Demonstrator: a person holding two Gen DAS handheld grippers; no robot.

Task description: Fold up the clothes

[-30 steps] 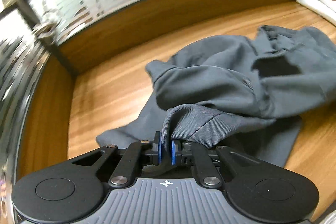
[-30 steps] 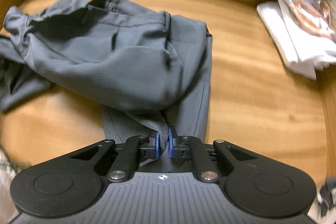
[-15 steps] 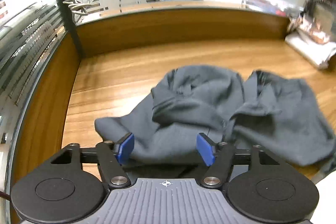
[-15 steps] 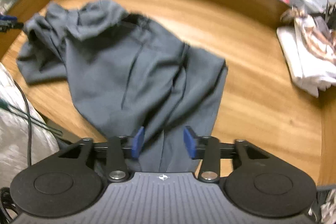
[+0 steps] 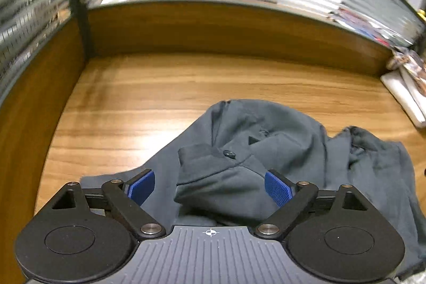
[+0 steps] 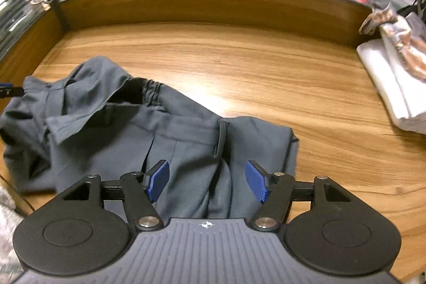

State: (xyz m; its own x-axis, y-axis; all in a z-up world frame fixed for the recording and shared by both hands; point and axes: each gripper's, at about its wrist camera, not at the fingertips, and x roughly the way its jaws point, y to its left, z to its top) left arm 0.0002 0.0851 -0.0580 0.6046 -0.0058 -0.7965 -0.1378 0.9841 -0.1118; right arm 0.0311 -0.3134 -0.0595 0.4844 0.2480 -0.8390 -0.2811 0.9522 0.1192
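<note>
No legible text, perhaps through blur.

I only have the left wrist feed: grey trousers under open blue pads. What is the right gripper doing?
Observer: The right gripper is open too, jaws just spread, above the grey trousers without pinching them.
Operator: Which part of the garment is under it?
Observer: The waistband, with a belt loop and an elastic gathered section.
Operator: Anything else on the desk over there?
Observer: A stack of folded white clothes sits at the right edge, apart from the trousers.
</note>
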